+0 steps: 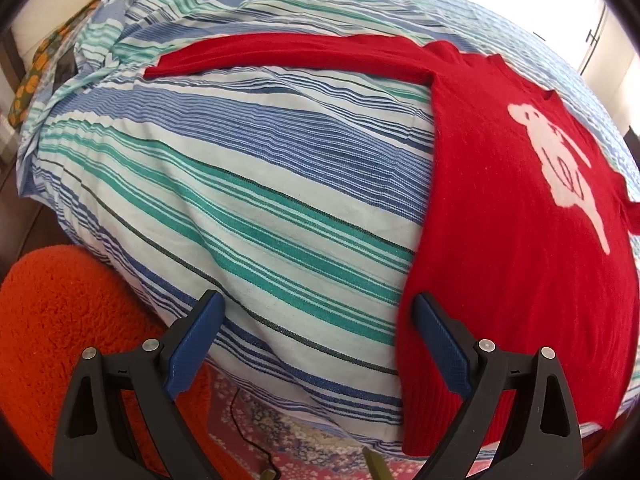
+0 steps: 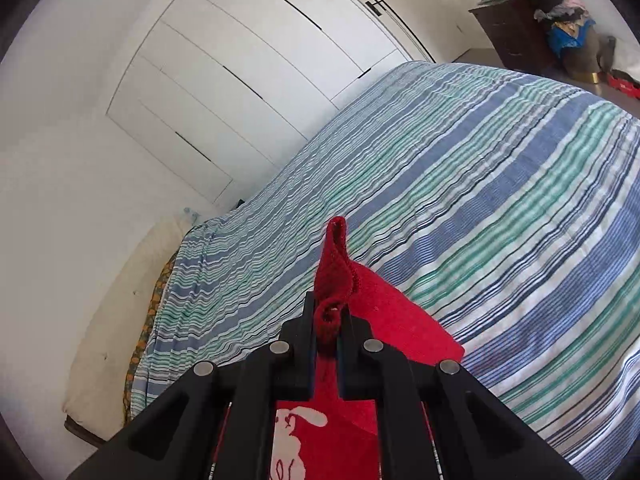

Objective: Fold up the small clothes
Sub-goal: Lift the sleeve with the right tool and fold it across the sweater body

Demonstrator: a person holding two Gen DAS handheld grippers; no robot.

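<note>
Already, a soft, light red sweater is pinched at a sleeve cuff by the right gripper; the left gripper is spread wide, its hem corner likely best seized.

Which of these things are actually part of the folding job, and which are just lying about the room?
Part of the job:
red sweater, spread on the striped bedspread
right tool, pinching a sweater edge
left tool, open above the bed's edge

Just lying about:
orange rug
clothes pile on the dark dresser
white wardrobe
</note>
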